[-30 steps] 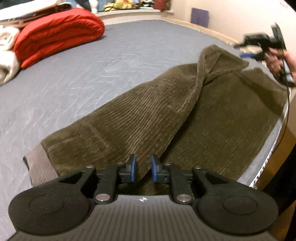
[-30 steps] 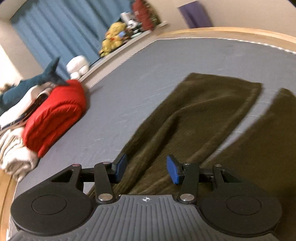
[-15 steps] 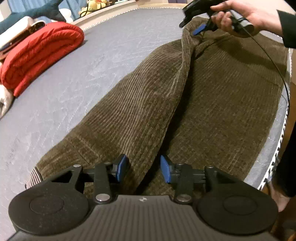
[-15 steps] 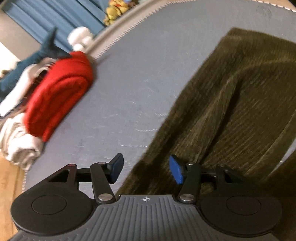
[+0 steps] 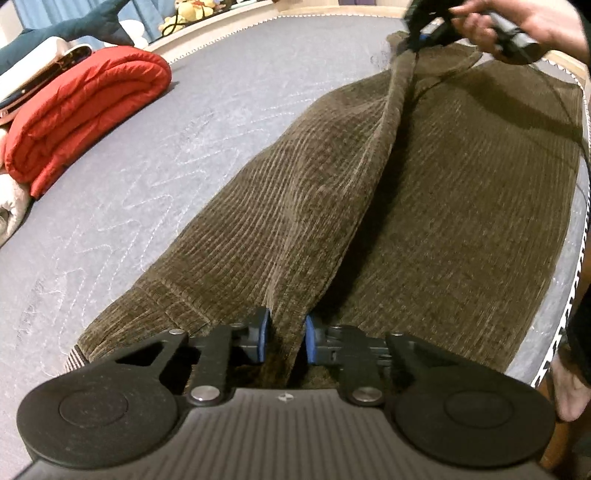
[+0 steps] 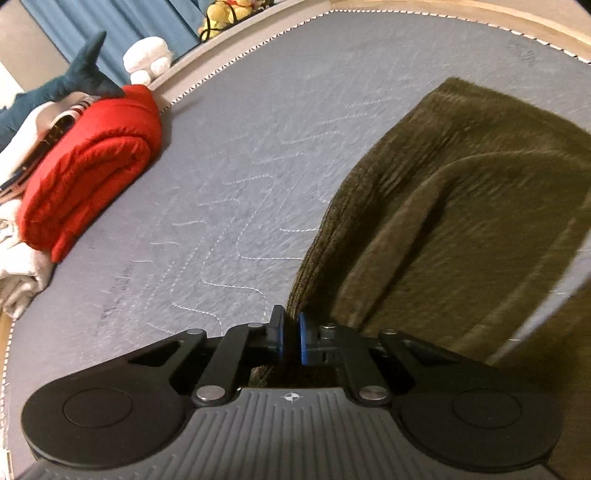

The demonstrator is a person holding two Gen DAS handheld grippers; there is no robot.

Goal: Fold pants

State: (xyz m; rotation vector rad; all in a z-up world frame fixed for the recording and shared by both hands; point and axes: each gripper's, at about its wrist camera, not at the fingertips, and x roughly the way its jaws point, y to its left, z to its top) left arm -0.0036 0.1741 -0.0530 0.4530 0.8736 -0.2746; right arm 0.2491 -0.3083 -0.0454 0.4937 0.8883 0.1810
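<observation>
Left wrist view: the left gripper (image 5: 284, 338) has just closed its jaws on a raised fold of the olive corduroy pants (image 5: 424, 206), which lie spread across the grey mattress (image 5: 155, 147).

Right wrist view: the right gripper (image 6: 291, 338) has just clamped down, apparently pinching the pants' (image 6: 461, 206) edge; blur obscures detail.

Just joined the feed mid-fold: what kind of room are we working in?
Most likely a bedroom: the pants lie on a grey quilted mattress, with a rolled red blanket and plush toys along its far edge.
</observation>
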